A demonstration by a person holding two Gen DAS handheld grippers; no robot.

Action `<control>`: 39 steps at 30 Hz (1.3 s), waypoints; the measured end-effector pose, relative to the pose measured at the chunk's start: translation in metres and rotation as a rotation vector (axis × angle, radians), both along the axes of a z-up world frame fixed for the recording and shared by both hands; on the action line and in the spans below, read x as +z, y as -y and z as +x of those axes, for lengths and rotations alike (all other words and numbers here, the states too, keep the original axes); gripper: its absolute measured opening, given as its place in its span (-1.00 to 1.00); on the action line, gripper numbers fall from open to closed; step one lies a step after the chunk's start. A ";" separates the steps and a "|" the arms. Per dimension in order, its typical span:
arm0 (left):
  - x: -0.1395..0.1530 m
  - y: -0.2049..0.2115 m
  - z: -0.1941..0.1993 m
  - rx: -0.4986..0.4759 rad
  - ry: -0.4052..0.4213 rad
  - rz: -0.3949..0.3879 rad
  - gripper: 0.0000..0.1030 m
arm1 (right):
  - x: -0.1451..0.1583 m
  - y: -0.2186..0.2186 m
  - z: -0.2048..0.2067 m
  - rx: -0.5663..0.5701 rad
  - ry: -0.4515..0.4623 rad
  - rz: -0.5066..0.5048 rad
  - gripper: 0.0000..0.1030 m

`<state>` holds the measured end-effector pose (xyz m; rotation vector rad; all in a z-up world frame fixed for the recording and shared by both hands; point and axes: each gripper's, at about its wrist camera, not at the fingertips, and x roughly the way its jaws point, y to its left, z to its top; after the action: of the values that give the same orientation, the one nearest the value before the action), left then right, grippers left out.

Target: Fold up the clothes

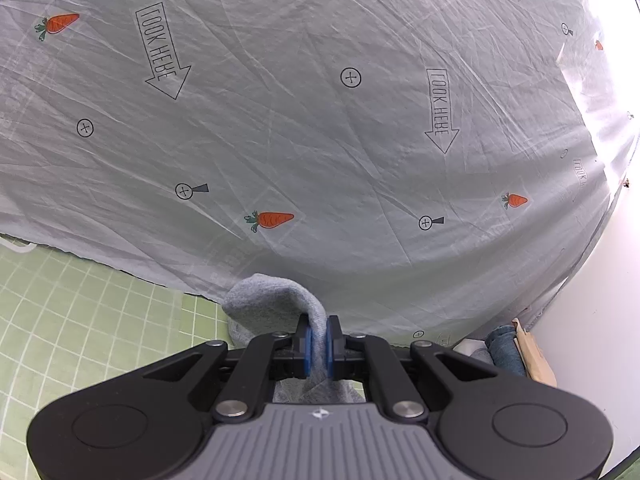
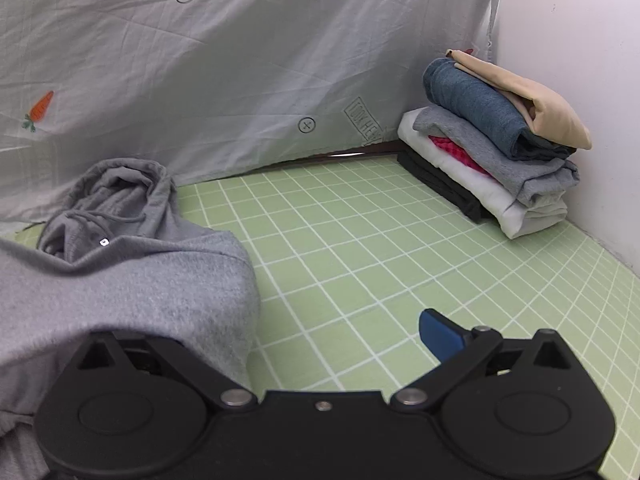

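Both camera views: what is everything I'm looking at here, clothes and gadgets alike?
grey hoodie: one, grey with drawstrings, crumpled on the mat at left; a fold is pinched in the left gripper.
stack of folded clothes: one pile, beige, blue, grey, pink, white, black from top down, in the corner by the wall.
mat: one, light green with white grid, underneath everything.
sheet: one, pale grey with carrots and arrows, hanging as a backdrop.
wall: one, white, at right.
left gripper: one, black with blue pads, jaws shut on the hoodie.
right gripper: one, black, jaws wide apart; hoodie cloth covers its left side.
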<state>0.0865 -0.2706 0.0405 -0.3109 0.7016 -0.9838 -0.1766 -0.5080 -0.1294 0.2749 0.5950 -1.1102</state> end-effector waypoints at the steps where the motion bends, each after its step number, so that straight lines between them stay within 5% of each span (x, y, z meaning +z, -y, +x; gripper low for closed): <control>1: 0.001 0.000 0.000 0.001 0.000 -0.005 -0.86 | 0.002 -0.004 0.002 0.023 0.021 0.004 0.99; 10: 0.008 -0.006 0.002 0.021 0.017 -0.018 -0.86 | -0.045 -0.028 0.062 0.226 -0.209 -0.048 0.99; 15: 0.011 -0.009 0.005 0.038 0.020 -0.023 -0.86 | -0.050 -0.017 0.072 0.193 -0.336 -0.137 0.99; 20: 0.009 -0.005 0.005 0.030 0.018 -0.025 -0.86 | -0.031 0.013 0.046 0.111 -0.260 -0.129 0.99; 26: 0.000 0.005 0.002 0.010 0.009 0.013 -0.86 | -0.050 0.042 0.016 0.106 -0.181 -0.008 1.00; 35: -0.012 0.000 -0.005 0.022 0.021 0.068 -0.86 | -0.043 0.047 -0.010 0.107 -0.047 0.107 1.00; 39: -0.018 -0.004 -0.004 0.032 0.013 0.089 -0.86 | -0.041 0.034 -0.021 0.125 -0.075 0.092 1.00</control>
<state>0.0827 -0.2671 0.0225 -0.2374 0.7245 -0.9204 -0.1976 -0.5417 -0.1703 0.2731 0.7216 -0.9771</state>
